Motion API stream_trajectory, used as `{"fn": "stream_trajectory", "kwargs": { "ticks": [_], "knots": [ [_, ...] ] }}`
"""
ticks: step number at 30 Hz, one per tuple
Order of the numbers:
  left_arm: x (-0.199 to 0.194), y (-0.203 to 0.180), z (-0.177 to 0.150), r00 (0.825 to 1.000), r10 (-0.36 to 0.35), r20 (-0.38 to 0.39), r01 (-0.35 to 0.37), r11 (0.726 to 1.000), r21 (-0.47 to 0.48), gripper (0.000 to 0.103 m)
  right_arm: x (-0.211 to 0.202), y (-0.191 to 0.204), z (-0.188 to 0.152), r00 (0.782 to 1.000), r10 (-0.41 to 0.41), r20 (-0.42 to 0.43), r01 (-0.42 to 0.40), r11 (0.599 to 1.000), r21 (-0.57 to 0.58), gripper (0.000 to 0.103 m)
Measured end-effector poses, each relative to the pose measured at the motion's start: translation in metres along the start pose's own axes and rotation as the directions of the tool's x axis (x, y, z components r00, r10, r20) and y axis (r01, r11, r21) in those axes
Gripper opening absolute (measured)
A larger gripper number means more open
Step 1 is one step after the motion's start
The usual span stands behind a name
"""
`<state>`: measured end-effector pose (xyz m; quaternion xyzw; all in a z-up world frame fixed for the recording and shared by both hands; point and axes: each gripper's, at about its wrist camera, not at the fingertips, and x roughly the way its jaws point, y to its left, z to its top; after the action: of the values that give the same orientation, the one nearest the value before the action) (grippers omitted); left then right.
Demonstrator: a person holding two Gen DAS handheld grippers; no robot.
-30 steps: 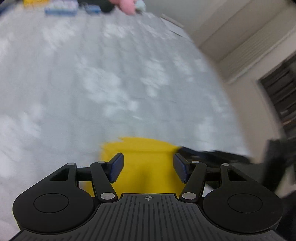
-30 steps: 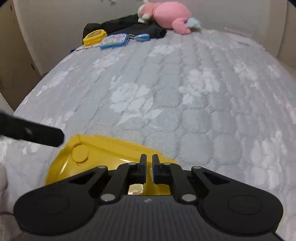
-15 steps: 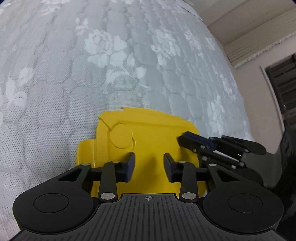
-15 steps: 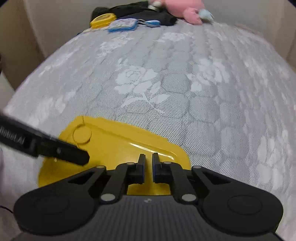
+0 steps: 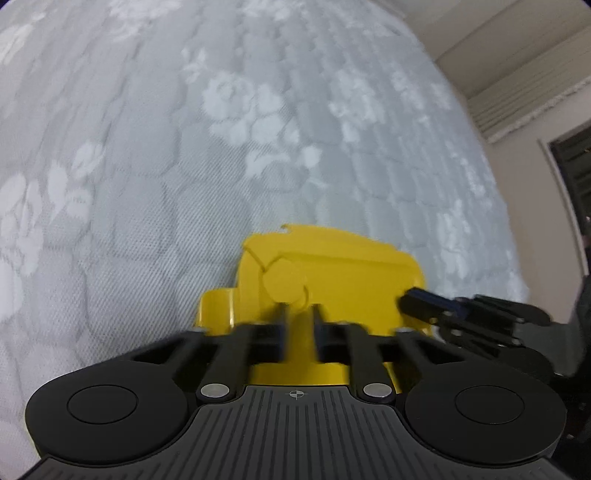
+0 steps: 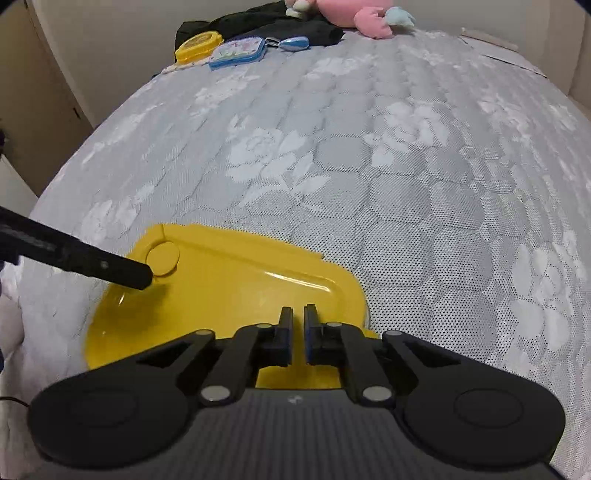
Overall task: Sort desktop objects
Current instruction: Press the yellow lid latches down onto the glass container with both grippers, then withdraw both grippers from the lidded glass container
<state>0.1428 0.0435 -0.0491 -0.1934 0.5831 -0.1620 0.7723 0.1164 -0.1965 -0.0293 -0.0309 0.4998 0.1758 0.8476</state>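
Observation:
A flat yellow plastic tray (image 6: 236,295) lies on the grey quilted mattress near its front edge; it also shows in the left wrist view (image 5: 332,273). My left gripper (image 5: 298,317) is nearly shut, its jaws closing over the tray's edge by a round boss. It appears as a black arm (image 6: 74,254) at the tray's left corner in the right wrist view. My right gripper (image 6: 298,321) is shut on the tray's near right edge and shows in the left wrist view (image 5: 443,310).
At the mattress's far end lie a yellow case (image 6: 199,46), a blue-edged pouch (image 6: 238,51), a blue key fob (image 6: 293,43), dark clothing (image 6: 269,29) and a pink plush toy (image 6: 354,11). Walls flank both sides.
My left gripper has narrowed from wide open to nearly shut over the tray's edge. My right gripper has stayed shut on the tray, which has shifted slightly.

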Motion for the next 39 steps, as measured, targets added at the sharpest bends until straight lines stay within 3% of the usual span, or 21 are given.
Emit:
{"fn": "stream_trajectory", "kwargs": {
  "ticks": [6, 29, 31, 32, 33, 36, 38, 39],
  "knots": [
    [0.004, -0.002, -0.003, 1.0, 0.0, -0.004, 0.0, 1.0, 0.014, 0.003, 0.007, -0.012, 0.01, 0.996, 0.075, -0.038, -0.07, 0.991, 0.111, 0.004],
    [0.003, -0.017, -0.016, 0.998, 0.036, 0.042, -0.041, 0.992, 0.116, 0.003, 0.009, 0.004, 0.005, 1.0, 0.02, 0.002, -0.02, 1.0, 0.011, 0.004],
    [-0.005, -0.027, -0.023, 0.997, 0.06, 0.047, -0.068, 0.981, 0.182, 0.016, 0.003, 0.004, 0.002, 1.0, 0.026, 0.006, -0.026, 0.999, 0.034, 0.008],
    [-0.012, -0.034, -0.028, 0.996, 0.073, 0.057, -0.083, 0.972, 0.221, 0.046, -0.001, 0.004, -0.001, 0.999, 0.035, -0.005, -0.035, 0.998, 0.059, 0.012],
    [-0.02, -0.042, -0.035, 0.993, 0.087, 0.078, -0.104, 0.961, 0.258, 0.063, -0.009, 0.004, -0.004, 0.999, 0.042, -0.006, -0.041, 0.996, 0.074, 0.014],
    [-0.041, -0.063, -0.053, 0.989, 0.108, 0.101, -0.136, 0.932, 0.336, 0.063, -0.042, 0.014, -0.016, 1.0, -0.011, 0.028, 0.012, 1.0, -0.005, 0.021],
    [-0.051, -0.077, -0.067, 0.987, 0.125, 0.098, -0.152, 0.922, 0.355, 0.063, -0.065, 0.02, -0.024, 0.998, -0.031, 0.048, 0.033, 0.999, -0.039, 0.029],
    [-0.055, -0.084, -0.076, 0.985, 0.143, 0.099, -0.169, 0.917, 0.361, 0.063, -0.076, 0.022, -0.029, 0.998, -0.037, 0.053, 0.039, 0.999, -0.033, 0.039]
  ]
}}
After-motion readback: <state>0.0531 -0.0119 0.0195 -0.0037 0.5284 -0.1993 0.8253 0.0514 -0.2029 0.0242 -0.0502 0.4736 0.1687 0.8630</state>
